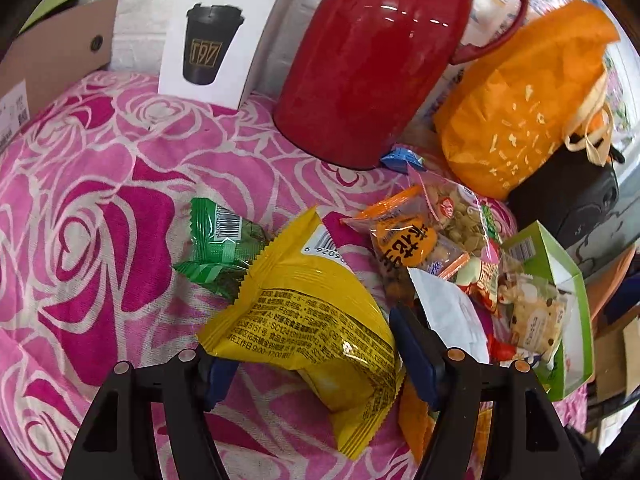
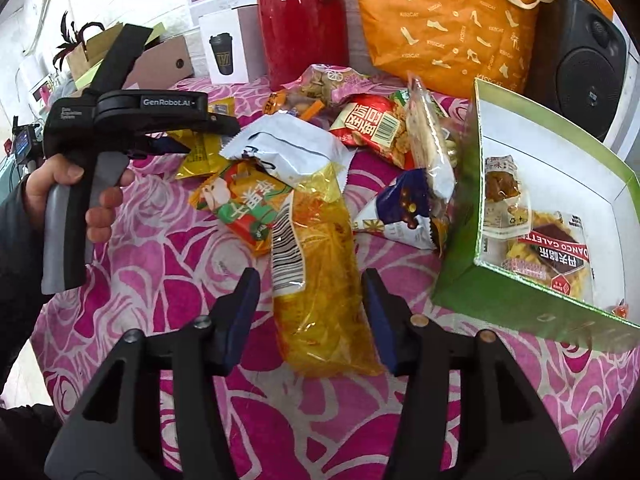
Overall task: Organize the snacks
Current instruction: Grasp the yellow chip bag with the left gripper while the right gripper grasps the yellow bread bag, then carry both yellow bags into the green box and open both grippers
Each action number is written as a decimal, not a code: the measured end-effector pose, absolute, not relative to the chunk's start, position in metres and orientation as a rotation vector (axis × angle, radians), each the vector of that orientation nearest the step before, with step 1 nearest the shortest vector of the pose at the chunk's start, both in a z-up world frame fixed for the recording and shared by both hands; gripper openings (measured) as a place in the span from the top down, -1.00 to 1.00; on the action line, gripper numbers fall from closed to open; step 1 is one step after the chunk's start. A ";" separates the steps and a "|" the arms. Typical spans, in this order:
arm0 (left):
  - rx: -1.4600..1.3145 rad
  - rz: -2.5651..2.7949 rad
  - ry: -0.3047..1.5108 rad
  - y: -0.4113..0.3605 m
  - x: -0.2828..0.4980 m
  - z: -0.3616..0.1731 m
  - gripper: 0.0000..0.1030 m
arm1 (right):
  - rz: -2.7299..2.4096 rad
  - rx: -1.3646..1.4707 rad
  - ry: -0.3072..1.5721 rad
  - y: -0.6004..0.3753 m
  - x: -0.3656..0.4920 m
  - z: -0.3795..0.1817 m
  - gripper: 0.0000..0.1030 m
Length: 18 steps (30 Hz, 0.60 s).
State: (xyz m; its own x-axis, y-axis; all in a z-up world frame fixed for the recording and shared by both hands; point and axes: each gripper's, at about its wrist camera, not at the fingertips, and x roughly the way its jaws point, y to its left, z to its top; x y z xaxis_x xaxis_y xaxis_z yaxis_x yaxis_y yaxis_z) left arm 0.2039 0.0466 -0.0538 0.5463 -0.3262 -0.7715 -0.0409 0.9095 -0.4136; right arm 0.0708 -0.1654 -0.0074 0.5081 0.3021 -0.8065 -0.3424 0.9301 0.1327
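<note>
one yellow packet (image 1: pixel 316 320) between wide left jaws, one clear yellow bag (image 2: pixel 320 292) between wide right jaws, one green box (image 2: pixel 532 304)

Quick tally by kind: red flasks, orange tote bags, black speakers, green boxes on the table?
Red flask: 1
Orange tote bag: 1
Black speaker: 1
Green box: 1
Total: 4

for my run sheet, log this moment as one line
left tongs: open around yellow packet | right tongs: open over clear yellow bag | green box: partly filled
</note>
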 end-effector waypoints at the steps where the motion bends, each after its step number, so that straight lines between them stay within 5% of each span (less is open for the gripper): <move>1: -0.416 -0.174 0.974 0.048 0.204 -0.055 -0.41 | 0.379 -0.046 0.964 -0.166 0.072 -0.009 -0.05; 5: -0.399 -0.224 0.960 0.044 0.203 -0.055 0.12 | 0.381 0.007 1.017 -0.169 0.079 -0.025 0.22; 18: -0.273 -0.323 0.775 0.028 0.143 0.037 0.21 | 0.411 0.063 0.803 -0.187 0.047 0.051 0.26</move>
